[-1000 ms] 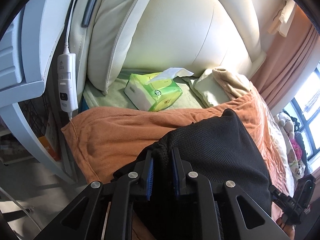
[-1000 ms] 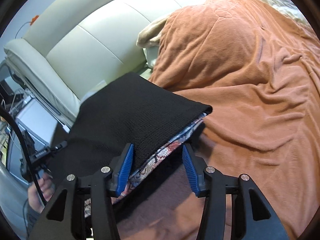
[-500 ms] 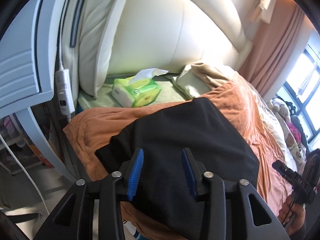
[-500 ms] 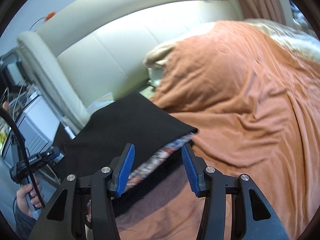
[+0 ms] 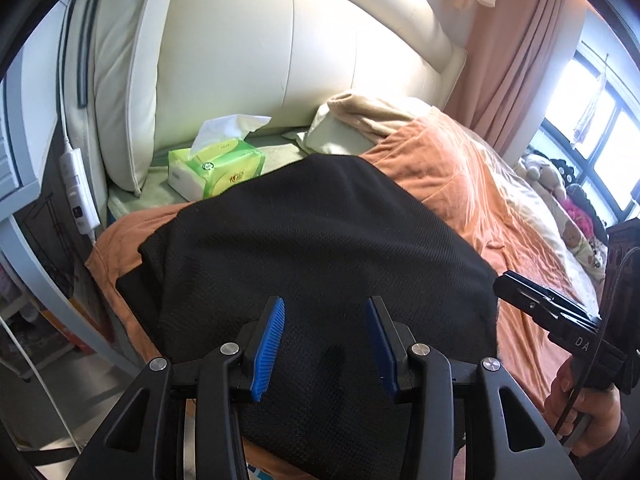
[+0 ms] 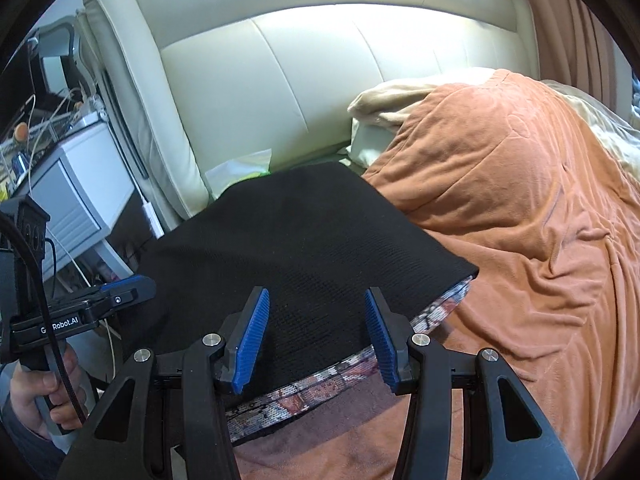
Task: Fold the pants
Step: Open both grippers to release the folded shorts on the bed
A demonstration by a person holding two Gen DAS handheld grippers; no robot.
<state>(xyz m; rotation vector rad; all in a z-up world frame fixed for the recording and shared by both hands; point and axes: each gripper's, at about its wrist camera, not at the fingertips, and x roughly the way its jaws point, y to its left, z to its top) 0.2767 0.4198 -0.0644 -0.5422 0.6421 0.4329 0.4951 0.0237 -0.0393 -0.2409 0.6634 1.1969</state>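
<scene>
The black pants [image 5: 320, 248] lie folded flat on the orange blanket [image 5: 472, 192] at the bed's near corner. A patterned waistband [image 6: 332, 380] shows along their near edge in the right wrist view. My left gripper [image 5: 325, 340] hovers above the near part of the pants, open, its blue pads clear of the cloth. My right gripper [image 6: 316, 336] hangs over the pants [image 6: 304, 248] near the waistband, open too, with nothing pinched. Each gripper shows in the other's view: the right gripper [image 5: 516, 288] at the right edge, the left gripper [image 6: 128, 288] at the left.
A green tissue pack [image 5: 216, 168] sits at the bed head by the cream headboard [image 5: 280, 52]. A beige pillow [image 5: 360, 124] lies to its right. A white corded controller [image 5: 78, 196] hangs at the bed's left side. White drawers [image 6: 68, 184] stand left; soft toys [image 5: 548, 172] and curtains right.
My left gripper let go of the black cloth and opened, then drew back and up. The pants settled flat on the blanket. My right gripper, open throughout, pulled back and rolled.
</scene>
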